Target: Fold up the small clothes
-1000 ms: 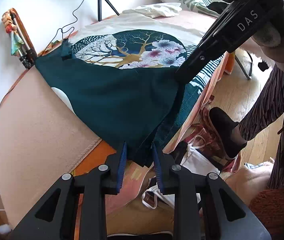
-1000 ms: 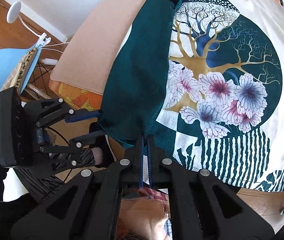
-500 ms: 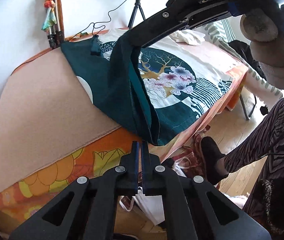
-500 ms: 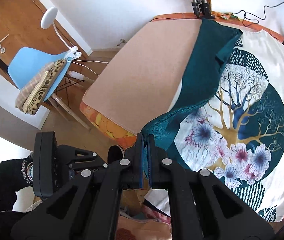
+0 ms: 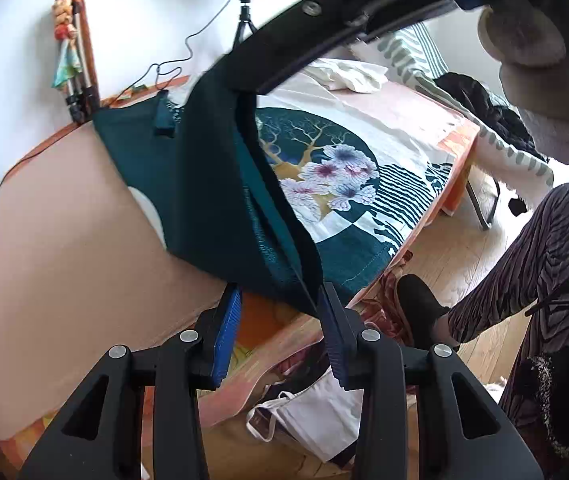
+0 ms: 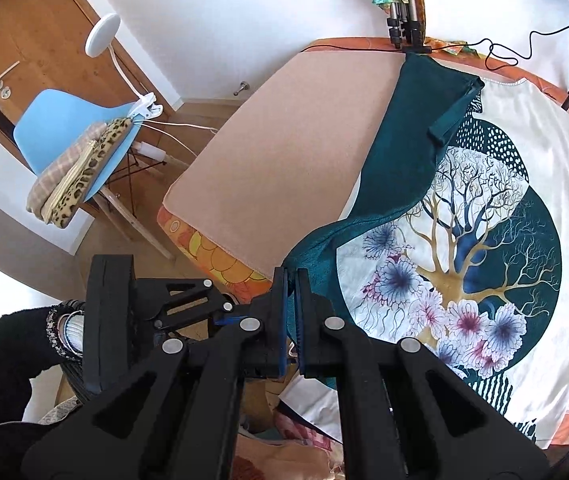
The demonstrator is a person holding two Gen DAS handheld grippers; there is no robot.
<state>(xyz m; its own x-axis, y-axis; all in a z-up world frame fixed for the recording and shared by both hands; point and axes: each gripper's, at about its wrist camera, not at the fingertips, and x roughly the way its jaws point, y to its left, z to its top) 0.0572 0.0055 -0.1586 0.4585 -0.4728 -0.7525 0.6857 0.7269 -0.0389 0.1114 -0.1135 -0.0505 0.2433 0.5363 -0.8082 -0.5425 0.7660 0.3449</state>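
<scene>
Garment: teal cloth (image 6: 396, 160), lifted off my bed (image 6: 284, 140)
My right gripper (image 6: 291, 312): clamped on its edge
My left gripper (image 5: 278, 320): jaws just opened, hem between them, unpressed

Right gripper (image 5: 244, 84): in the left wrist view its body is cut off by the top edge, and its fingertips are hidden in the teal garment (image 5: 220, 208).
Printed bedspread (image 6: 484, 272): its left part is covered by the garment.
Person's leg (image 5: 536, 264): cut off at the right edge.
White items under the bed (image 5: 316, 412): partly hidden, possibly a bag.
</scene>
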